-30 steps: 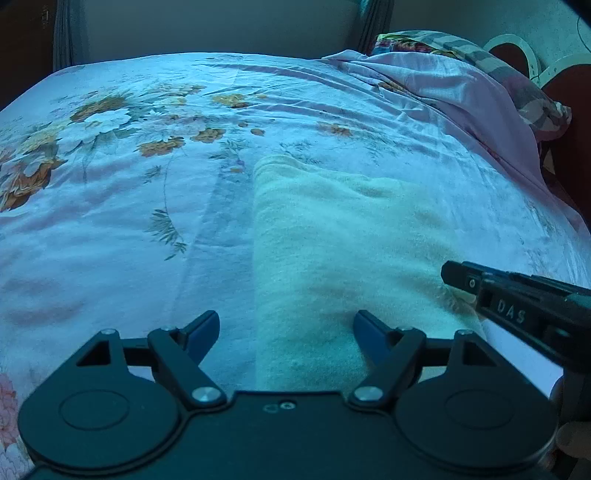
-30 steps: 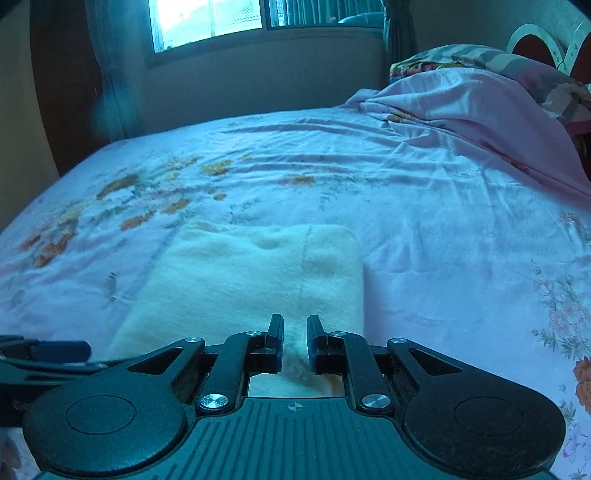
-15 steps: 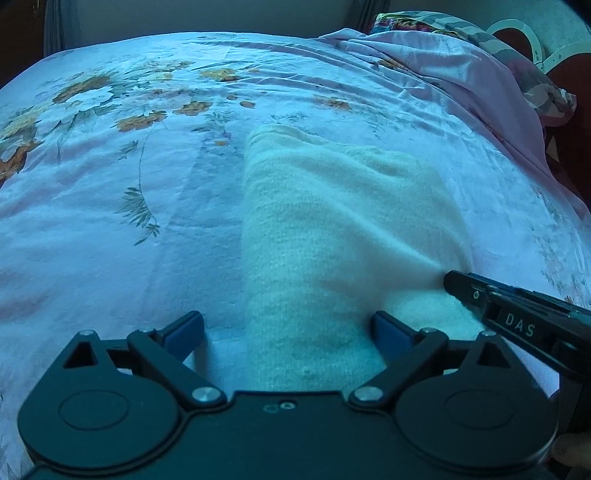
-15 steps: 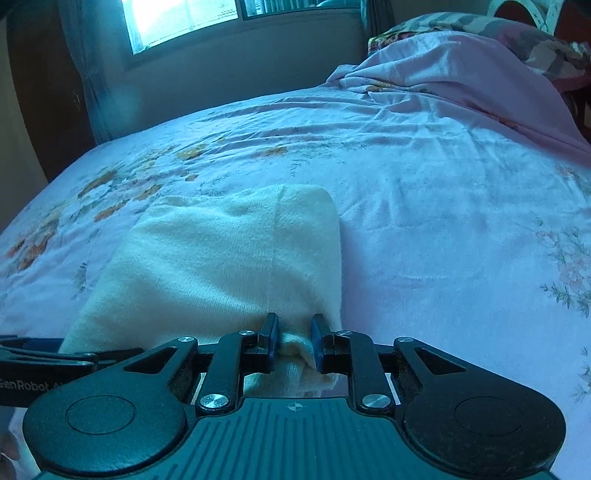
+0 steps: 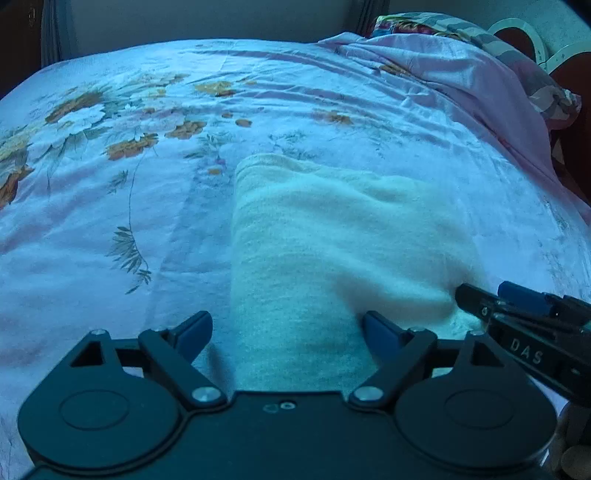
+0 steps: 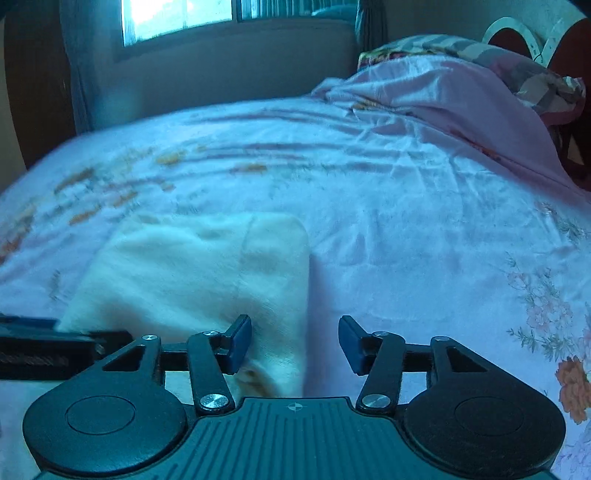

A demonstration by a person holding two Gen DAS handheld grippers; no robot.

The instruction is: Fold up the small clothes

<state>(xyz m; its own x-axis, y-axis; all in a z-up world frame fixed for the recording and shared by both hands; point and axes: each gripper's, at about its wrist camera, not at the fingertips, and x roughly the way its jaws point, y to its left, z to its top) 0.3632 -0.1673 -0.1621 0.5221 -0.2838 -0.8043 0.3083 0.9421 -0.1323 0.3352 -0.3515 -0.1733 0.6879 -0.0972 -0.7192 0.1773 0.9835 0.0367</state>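
Now the right gripper (image 6: 295,341), clamped on the near edge of the cream garment (image 6: 207,273) half a second ago, has spread its jaws and let go; the left gripper (image 5: 286,334) remains wide open, straddling the cloth; the garment lies folded flat on the floral bedsheet (image 5: 110,221), suggesting this fold is finished; no containers are visible.

Dim bluish cast, window (image 6: 177,20) glare, motion blur
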